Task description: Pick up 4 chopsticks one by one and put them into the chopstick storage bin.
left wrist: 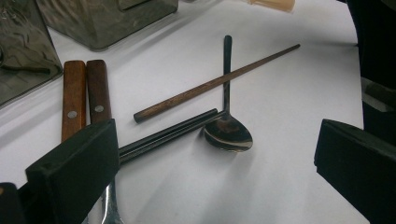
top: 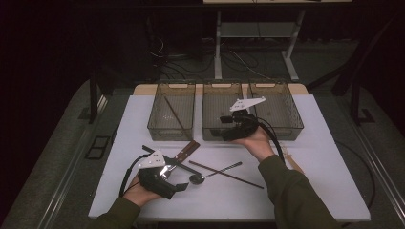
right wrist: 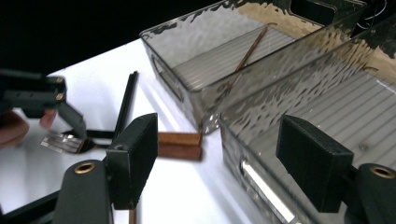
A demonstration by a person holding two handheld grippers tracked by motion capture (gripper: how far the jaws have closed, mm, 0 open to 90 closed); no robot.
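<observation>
White table (top: 305, 191), unlabelled bins (top: 173, 117), plain spoon (left wrist: 228, 133)

Glossy metal spoon (left wrist: 228, 133), wooden chopstick (left wrist: 215, 84)

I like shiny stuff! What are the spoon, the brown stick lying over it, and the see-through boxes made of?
The spoon looks like polished metal: its bowl mirrors the light. The brown stick, a chopstick, seems to be wood with a dull finish and faint grain. The boxes look like smoky clear plastic with rippled walls, though glass cannot be ruled out.
</observation>
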